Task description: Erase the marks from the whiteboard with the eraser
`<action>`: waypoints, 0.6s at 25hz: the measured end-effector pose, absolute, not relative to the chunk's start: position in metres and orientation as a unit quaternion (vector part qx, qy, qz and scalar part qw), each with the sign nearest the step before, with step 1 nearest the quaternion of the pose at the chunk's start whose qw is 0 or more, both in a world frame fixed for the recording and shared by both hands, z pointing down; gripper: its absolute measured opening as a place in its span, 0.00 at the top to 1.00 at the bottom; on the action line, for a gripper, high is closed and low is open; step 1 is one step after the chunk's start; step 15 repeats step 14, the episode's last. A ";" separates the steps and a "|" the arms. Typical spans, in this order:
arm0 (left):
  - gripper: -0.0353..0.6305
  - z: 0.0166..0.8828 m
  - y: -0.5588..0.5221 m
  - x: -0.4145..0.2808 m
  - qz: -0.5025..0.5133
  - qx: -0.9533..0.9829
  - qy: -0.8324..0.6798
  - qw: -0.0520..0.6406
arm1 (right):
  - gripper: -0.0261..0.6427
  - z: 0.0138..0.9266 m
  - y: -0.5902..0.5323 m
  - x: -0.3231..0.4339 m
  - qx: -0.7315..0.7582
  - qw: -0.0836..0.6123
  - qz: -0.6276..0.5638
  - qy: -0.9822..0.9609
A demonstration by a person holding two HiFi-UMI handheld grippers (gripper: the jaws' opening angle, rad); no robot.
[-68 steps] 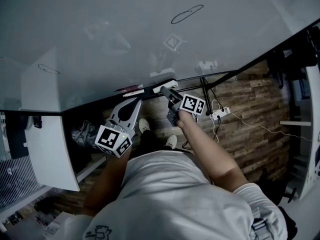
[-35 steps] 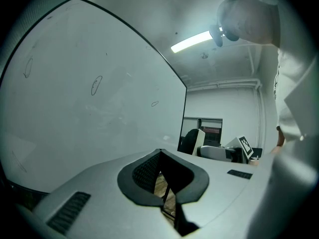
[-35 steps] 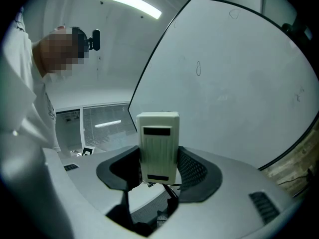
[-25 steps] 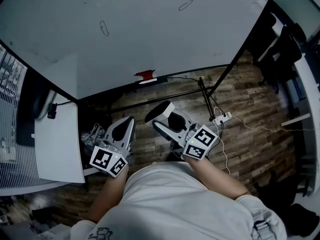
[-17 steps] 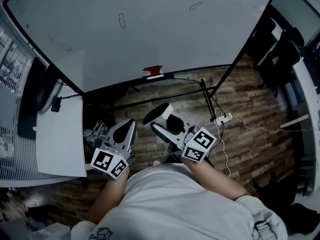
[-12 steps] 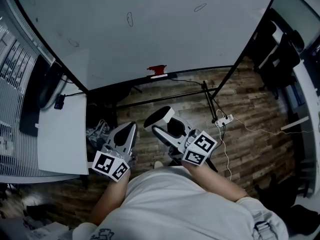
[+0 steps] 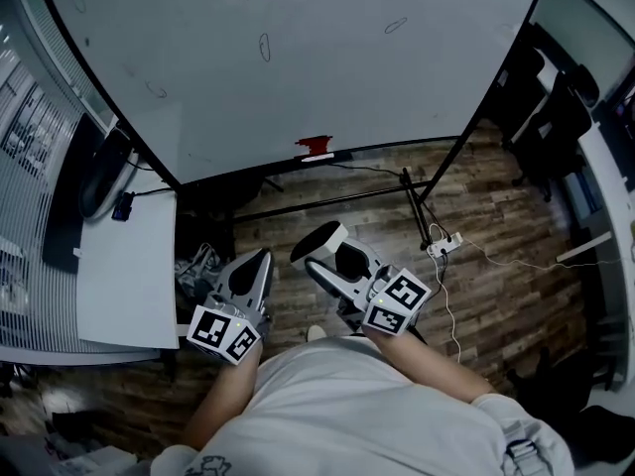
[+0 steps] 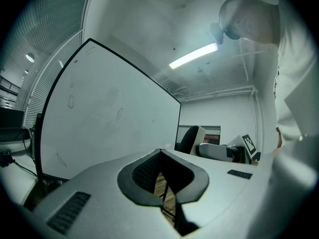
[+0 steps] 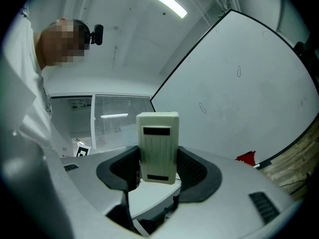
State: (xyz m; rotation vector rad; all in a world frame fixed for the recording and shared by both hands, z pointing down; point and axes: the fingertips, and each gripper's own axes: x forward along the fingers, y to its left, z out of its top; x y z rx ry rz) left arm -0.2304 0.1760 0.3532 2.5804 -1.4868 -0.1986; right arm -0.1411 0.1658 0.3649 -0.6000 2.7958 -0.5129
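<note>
White, the eraser (image 7: 318, 245) sits in the right gripper (image 7: 332, 262) in the head view, low over the wood floor (image 7: 496, 216) and well apart from the whiteboard (image 7: 298, 87). The board stands on a dark frame and carries small drawn marks: an oval (image 7: 264, 48) near its middle, another (image 7: 396, 26) toward the upper right, and a faint stroke (image 7: 156, 90) at the left. A red thing (image 7: 316, 145) lies on the tray at the board's lower edge. The left gripper (image 7: 260, 258) is held just beside the right one, its tips pointing toward the board. A white desk (image 7: 124, 256) is at the left, and a power strip (image 7: 444, 245) lies on the floor at the right.

In the left gripper view the two jaws are pressed together at their tips with nothing between them. The board fills the left side, and the right gripper shows farther off at the right.

In the right gripper view the jaws pinch the eraser from both sides. It stands upright with its ribbed back toward the camera and its top above the jaw tips. Behind it the board is at the right with two ovals on it and the red thing near its lower edge. Window blinds (image 9: 117, 126) are at the left.
</note>
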 end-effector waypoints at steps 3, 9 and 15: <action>0.94 0.355 0.176 -0.227 -0.068 0.864 -0.493 0.080 | 0.60 0.366 0.168 -0.139 -0.202 0.121 -0.184 0.954; 0.94 0.356 0.176 -0.227 -0.068 0.865 -0.490 0.080 | 0.60 0.369 0.170 -0.143 -0.196 0.122 -0.194 0.953; 0.94 0.355 0.175 -0.231 -0.068 0.863 -0.495 0.082 | 0.60 0.369 0.169 -0.144 -0.194 0.118 -0.194 0.954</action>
